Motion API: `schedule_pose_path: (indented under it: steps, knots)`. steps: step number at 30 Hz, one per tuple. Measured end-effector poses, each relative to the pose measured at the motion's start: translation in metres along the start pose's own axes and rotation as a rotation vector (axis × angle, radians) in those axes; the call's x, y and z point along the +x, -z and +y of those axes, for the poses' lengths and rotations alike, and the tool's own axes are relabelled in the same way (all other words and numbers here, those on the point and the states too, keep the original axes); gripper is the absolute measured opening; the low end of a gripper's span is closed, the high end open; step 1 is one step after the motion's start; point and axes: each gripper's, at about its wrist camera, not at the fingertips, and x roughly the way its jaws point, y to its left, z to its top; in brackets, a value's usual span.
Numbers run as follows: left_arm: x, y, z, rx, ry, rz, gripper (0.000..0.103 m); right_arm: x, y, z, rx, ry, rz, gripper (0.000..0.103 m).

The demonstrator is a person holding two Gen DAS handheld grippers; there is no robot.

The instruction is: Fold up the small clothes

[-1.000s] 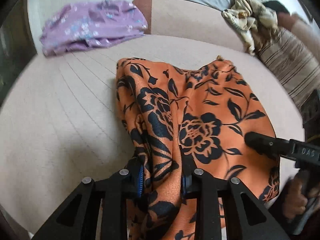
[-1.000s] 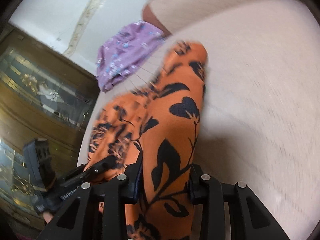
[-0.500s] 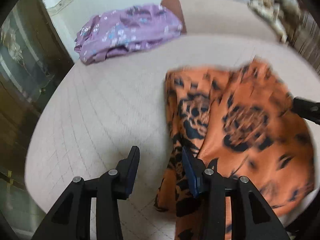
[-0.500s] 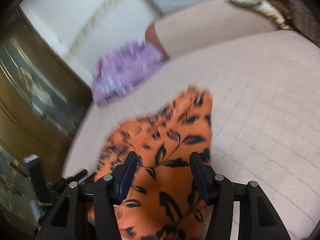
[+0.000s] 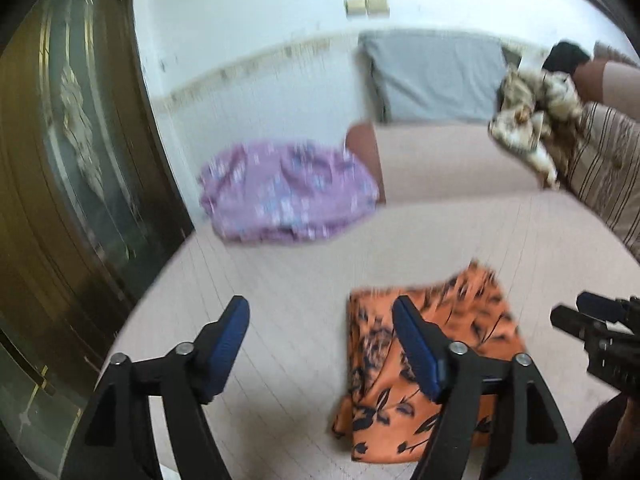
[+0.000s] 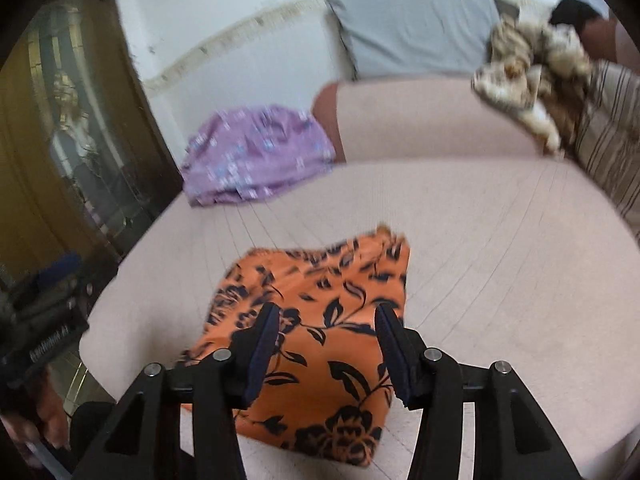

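An orange garment with a black flower print (image 5: 472,320) lies folded on the pale pink sofa seat (image 5: 300,280), near its front edge. It also shows in the right wrist view (image 6: 320,300). My left gripper (image 5: 320,316) is open and empty, raised above the seat to the left of the garment. My right gripper (image 6: 326,320) is open and empty, raised above the garment's near half. The right gripper also shows at the right edge of the left wrist view (image 5: 592,320).
A purple flowered garment (image 5: 288,192) lies crumpled at the back left of the seat. A grey cushion (image 5: 436,76), a beige patterned cloth (image 5: 532,128) and a striped cushion (image 5: 604,168) sit at the back and right. A dark glazed cabinet (image 5: 72,180) stands at the left.
Both grippers let go of the orange garment, opened and drew back and up. The garment now lies on the seat in a smaller folded shape.
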Motion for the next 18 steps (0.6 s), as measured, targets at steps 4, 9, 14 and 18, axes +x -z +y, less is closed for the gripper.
schedule_pose_path:
  steps: [4,9,14,18]
  knots:
    - [-0.025,-0.02,-0.004,0.0,-0.007,-0.059,0.08,-0.043,-0.006,0.002,-0.028,0.015,-0.048,0.059]
    - [-0.048,-0.035,-0.003,-0.02,-0.014,-0.072,0.08,-0.082,-0.007,-0.003,-0.022,0.043,-0.083,0.061]
    - [-0.068,-0.043,-0.003,-0.038,-0.064,-0.125,0.1,-0.112,-0.008,-0.01,-0.008,0.088,-0.131,0.063]
    - [-0.079,-0.046,-0.004,-0.032,-0.061,-0.142,0.1,-0.125,-0.01,-0.006,-0.02,0.094,-0.153,0.064]
